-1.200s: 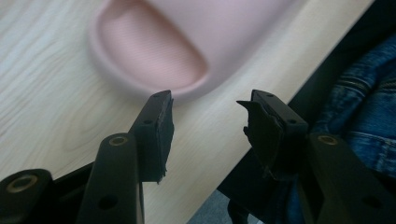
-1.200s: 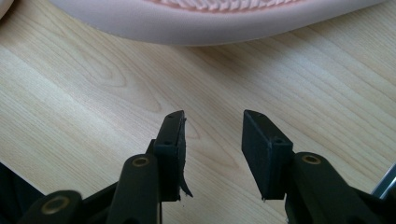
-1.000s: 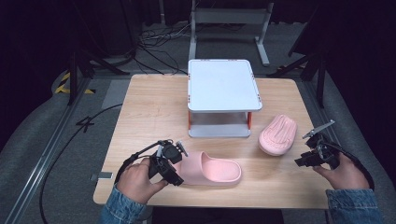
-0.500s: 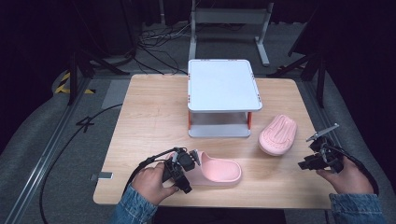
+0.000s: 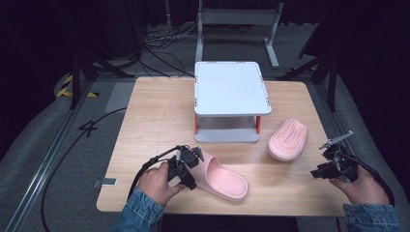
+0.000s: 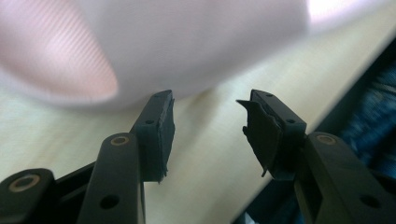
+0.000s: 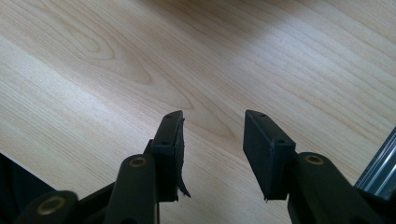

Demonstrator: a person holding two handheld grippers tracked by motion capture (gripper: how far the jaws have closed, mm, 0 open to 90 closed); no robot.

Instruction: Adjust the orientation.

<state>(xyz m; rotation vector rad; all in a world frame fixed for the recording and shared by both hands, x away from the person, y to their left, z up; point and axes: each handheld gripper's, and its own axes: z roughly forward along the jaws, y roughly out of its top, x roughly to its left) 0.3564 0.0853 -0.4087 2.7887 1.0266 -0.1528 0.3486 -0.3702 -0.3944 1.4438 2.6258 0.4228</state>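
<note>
From the high view we see the white stand (image 5: 230,94) at the middle of the desk (image 5: 154,111), and we place everything from it. The upright pink slipper (image 5: 223,178) lies on the desk in front of the stand, toward its left. The left gripper (image 5: 186,164) sits at that slipper's heel end, just beside or touching it; we cannot tell which from above. The second slipper (image 5: 287,139), sole up, rests just off the stand's front right corner. The right gripper (image 5: 333,166) hangs farther out to the right of the stand, well apart from both slippers.

The left gripper view adds what the high view cannot: its fingers (image 6: 161,135) are spread, nothing between them, and the blurred pink slipper (image 6: 187,42) lies just beyond their tips. The right gripper view shows its fingers (image 7: 169,149) spread too, over bare desk (image 7: 233,51).
</note>
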